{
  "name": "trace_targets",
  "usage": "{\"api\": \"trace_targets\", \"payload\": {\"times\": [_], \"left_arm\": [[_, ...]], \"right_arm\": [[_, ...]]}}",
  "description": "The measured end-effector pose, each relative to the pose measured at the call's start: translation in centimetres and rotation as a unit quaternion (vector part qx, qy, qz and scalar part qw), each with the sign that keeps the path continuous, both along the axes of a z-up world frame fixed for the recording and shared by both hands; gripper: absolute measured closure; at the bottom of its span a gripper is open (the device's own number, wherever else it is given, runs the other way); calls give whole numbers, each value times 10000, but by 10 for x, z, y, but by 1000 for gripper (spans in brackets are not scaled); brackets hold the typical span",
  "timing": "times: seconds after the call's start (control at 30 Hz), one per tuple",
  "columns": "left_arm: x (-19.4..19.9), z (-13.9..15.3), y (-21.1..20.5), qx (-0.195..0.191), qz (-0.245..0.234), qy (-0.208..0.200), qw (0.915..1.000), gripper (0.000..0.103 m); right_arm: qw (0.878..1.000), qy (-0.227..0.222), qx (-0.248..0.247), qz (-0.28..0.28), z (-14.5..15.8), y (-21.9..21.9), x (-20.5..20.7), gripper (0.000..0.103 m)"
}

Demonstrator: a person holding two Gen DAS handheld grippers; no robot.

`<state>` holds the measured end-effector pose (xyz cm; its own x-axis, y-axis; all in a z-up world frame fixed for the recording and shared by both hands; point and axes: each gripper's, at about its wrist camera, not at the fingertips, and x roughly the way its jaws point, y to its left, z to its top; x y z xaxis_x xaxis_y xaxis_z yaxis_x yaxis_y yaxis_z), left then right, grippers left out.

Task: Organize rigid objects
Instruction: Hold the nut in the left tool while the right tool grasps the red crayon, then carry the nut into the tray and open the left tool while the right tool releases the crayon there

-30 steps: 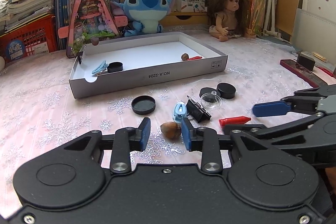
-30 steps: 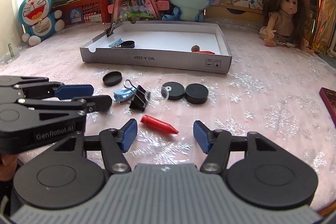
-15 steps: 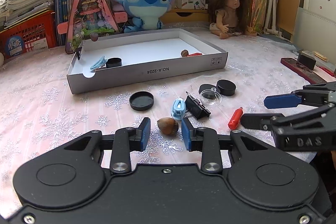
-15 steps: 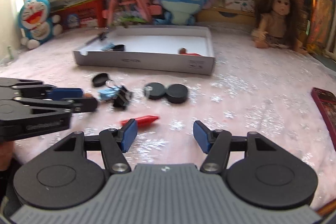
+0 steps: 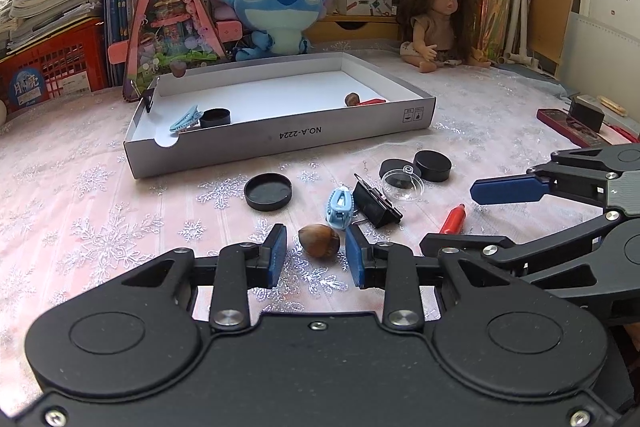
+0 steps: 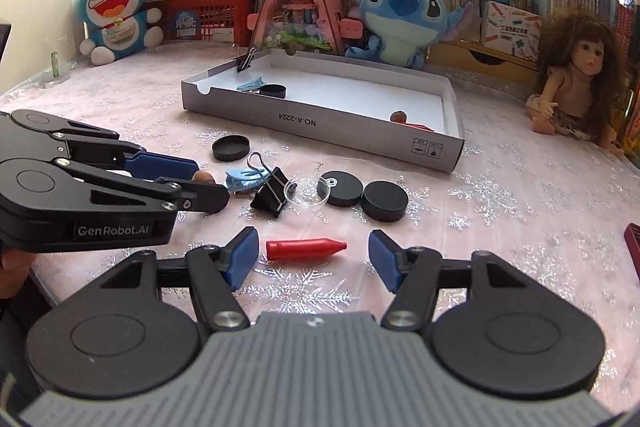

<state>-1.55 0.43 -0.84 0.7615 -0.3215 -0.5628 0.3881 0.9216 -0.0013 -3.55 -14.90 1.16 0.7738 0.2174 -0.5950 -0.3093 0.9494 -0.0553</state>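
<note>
Left gripper (image 5: 316,257): matte black body, two round raised discs, silver screws at the linkage pivots, blue fingertip pads (image 5: 277,255).
Left gripper side, right wrist view: white "GenRobot.AI" lettering.
Right gripper (image 6: 312,258): grey ribbed centre plate, black linkage arms and round discs, silver screws, blue pads (image 6: 242,257).
Skin: a bare sliver of hand (image 6: 14,273) behind the left gripper.
</note>
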Motion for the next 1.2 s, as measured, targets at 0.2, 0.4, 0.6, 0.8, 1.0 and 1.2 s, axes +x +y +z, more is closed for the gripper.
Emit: {"api": "trace_targets", "payload": {"times": [0.2,0.4,0.6,0.8,1.0,1.2], "left_arm": [[-1,-4,-3,35,-70,-70,9999,83],[-3,1,-5,25,-13,-84,10000,83],[-2,20,-4,-53,0,-237,9997,83],[19,43,1,-175,253,-337,9990,83],[51,60,5,-202,458,-497,9975,83],[96,75,9,-328,631,-549,9960,83]], "right_arm": [[9998,31,-35,168,-2,1,1,53],[9999,-36,23,106,2,0,0,53],[9998,-167,103,-80,14,-5,9,53],[9982,-263,278,-451,27,-16,30,53],[9958,-365,432,-726,41,-30,59,53],[9925,-362,702,-935,50,-44,96,53]]}}
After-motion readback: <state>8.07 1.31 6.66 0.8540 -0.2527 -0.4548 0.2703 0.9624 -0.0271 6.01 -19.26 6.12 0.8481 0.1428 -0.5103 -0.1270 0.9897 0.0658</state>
